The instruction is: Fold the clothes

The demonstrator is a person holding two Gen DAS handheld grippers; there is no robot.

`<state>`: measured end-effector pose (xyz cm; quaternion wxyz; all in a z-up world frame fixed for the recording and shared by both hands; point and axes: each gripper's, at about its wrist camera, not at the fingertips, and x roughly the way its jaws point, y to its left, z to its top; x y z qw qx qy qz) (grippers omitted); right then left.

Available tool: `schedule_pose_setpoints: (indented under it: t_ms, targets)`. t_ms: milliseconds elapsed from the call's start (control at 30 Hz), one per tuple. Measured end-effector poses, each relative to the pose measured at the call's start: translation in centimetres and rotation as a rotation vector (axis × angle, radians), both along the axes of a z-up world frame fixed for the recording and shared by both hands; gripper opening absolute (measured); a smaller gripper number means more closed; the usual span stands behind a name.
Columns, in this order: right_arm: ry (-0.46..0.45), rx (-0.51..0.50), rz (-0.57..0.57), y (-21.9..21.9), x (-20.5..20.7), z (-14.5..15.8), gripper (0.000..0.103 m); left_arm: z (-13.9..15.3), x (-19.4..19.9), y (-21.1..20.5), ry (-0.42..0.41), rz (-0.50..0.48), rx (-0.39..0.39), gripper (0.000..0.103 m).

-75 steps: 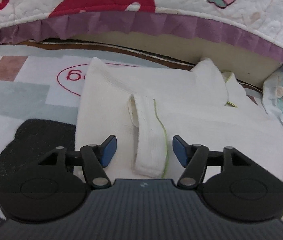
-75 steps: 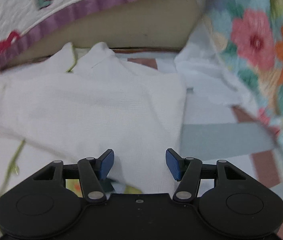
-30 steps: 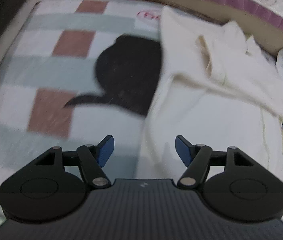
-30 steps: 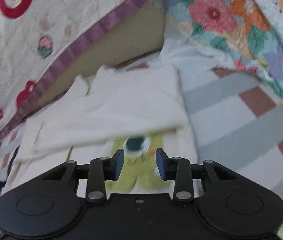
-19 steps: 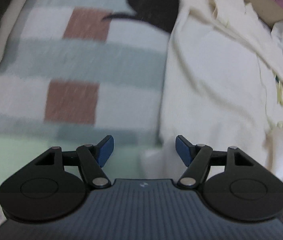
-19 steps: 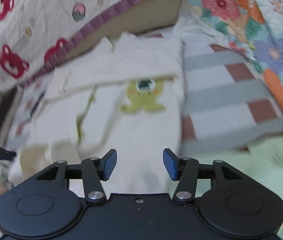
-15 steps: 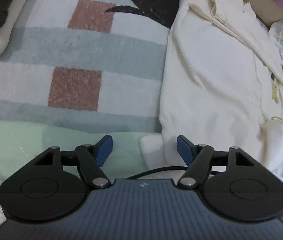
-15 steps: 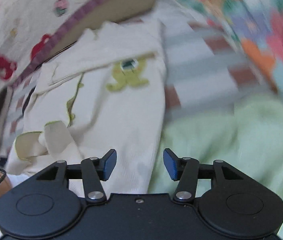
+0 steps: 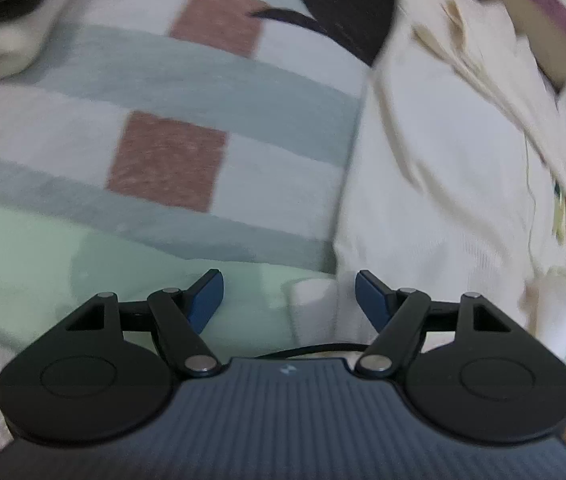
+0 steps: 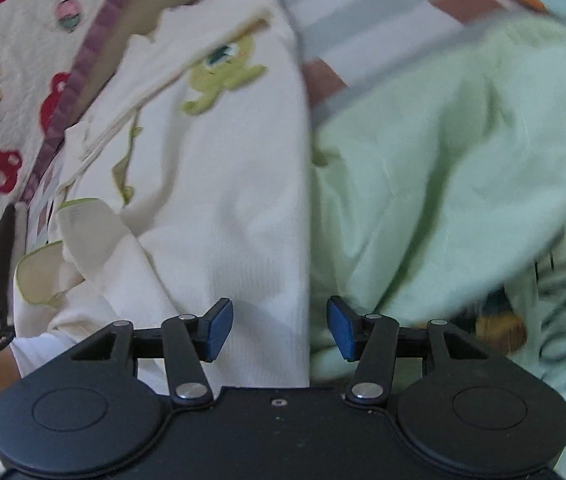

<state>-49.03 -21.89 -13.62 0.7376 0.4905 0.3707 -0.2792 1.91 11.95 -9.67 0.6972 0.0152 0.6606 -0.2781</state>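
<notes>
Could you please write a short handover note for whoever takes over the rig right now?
Left gripper: open, empty, over the near left corner of the cream garment.
Right gripper: open, empty, over the garment's near right edge, next to the mint green blanket.
The garment lies lengthwise on the checked blanket, its frog print partly showing and a sleeve folded in across the front.
Done: far part and sleeve folded in.
Left: probably take both near corners and fold the near end away, then tidy.
</notes>
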Motion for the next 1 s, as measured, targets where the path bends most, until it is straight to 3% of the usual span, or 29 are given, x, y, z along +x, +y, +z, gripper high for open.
schedule_pose_setpoints:
  t_ms: [167,233,267,300,400,533,567,600,633,667,767,933,1000]
  targets:
    - [-0.017,0.012,0.045,1.2,0.9,0.0,0.057,-0.2,-0.7,1.3,0.072,0.056,-0.086,0.074]
    - [-0.042,-0.004,0.084,1.7,1.5,0.2,0.038,-0.5,-0.6,1.1,0.1,0.073,-0.122,0.075]
    - [-0.053,-0.02,0.103,2.0,1.9,0.4,0.015,-0.7,-0.6,0.8,0.106,0.08,-0.134,0.076]
    - [-0.056,-0.047,0.117,2.1,2.3,0.7,0.008,-0.9,-0.5,0.4,0.111,0.083,-0.144,0.078]
    - [-0.052,-0.133,0.145,2.1,3.2,1.9,0.006,-1.6,-0.8,-1.3,0.092,0.009,-0.128,0.082]
    - [-0.031,-0.219,0.157,1.7,3.9,3.3,0.005,-1.6,-2.6,-3.9,-0.022,-0.19,-0.056,0.084]
    - [-0.035,-0.231,0.156,1.6,3.9,3.5,0.005,-1.3,-3.2,-4.2,-0.059,-0.226,-0.053,0.069]
    - [-0.039,-0.243,0.156,1.4,3.9,3.7,0.005,-0.9,-3.7,-4.7,-0.095,-0.272,-0.064,0.036]
    - [-0.045,-0.255,0.156,1.4,3.8,3.9,0.005,-0.5,-4.0,-5.0,-0.111,-0.295,-0.076,0.021]
    - [-0.053,-0.27,0.156,1.4,3.9,4.1,0.005,-0.2,-4.2,-5.4,-0.116,-0.319,-0.087,0.013]
    - [-0.102,-0.371,0.164,1.5,4.7,5.3,0.005,0.8,-4.2,-7.0,-0.174,-0.38,-0.107,0.011]
    - [-0.11,-0.584,0.196,-0.4,7.6,7.9,0.004,4.7,-2.0,-11.1,-0.277,-0.375,-0.242,0.01]
    - [-0.118,-0.645,0.214,-1.6,9.0,9.0,0.004,5.8,-0.5,-13.5,-0.337,-0.363,-0.262,0.01]
